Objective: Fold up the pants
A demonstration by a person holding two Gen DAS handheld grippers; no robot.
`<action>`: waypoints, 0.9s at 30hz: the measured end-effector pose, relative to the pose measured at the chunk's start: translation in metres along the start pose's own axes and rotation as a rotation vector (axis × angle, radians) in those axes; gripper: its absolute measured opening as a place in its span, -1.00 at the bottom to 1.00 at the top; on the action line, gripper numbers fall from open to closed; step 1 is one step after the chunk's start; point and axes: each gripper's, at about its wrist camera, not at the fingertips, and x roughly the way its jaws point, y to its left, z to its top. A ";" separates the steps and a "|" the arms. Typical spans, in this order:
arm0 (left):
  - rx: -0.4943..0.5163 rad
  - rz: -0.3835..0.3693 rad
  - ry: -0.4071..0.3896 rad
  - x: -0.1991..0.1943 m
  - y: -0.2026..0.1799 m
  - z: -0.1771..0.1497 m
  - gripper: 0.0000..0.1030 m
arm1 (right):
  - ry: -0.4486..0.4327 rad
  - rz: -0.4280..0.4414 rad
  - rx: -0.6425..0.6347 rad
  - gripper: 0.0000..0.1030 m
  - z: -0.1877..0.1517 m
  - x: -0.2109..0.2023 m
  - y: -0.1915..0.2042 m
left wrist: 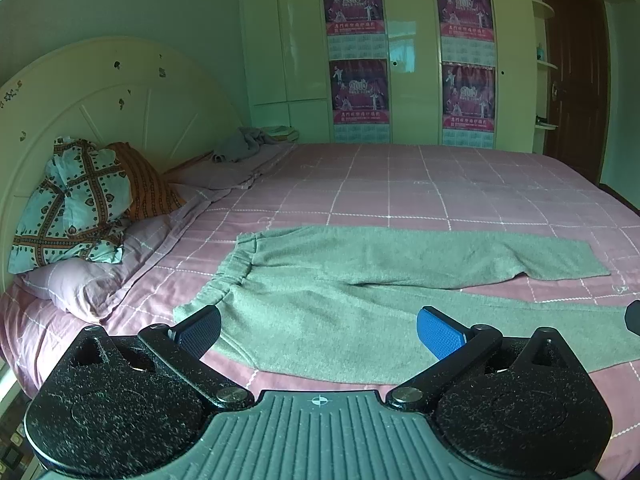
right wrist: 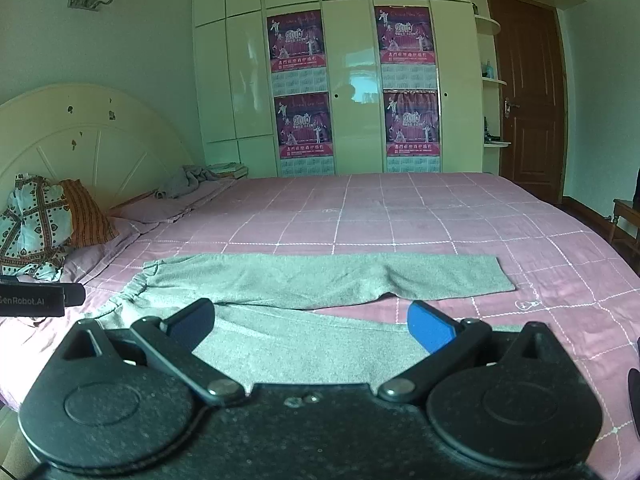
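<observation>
Grey pants (left wrist: 344, 280) lie spread flat on the pink checked bed (left wrist: 400, 184), waistband to the left, both legs running right. My left gripper (left wrist: 320, 332) is open and empty, above the near leg close to the waistband. The pants also show in the right wrist view (right wrist: 320, 280). My right gripper (right wrist: 312, 328) is open and empty, above the near leg further right. The left gripper's body (right wrist: 36, 298) shows at the left edge of the right wrist view.
Pillows (left wrist: 80, 216) and a crumpled grey cloth (left wrist: 244, 146) lie by the cream headboard (left wrist: 100, 92) at left. A wardrobe with posters (left wrist: 360, 60) stands behind the bed. A brown door (right wrist: 528, 92) and a wooden chair (right wrist: 626, 224) are at right.
</observation>
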 end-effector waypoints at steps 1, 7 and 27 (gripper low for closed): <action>0.005 0.002 0.004 0.000 0.000 0.000 1.00 | 0.001 0.000 0.000 0.99 0.000 0.001 0.000; 0.011 0.007 0.021 0.008 0.000 -0.002 1.00 | 0.034 -0.012 -0.029 0.99 0.000 0.003 0.001; 0.000 0.018 0.034 0.074 0.013 0.024 1.00 | 0.054 0.059 -0.004 0.99 0.004 0.033 0.006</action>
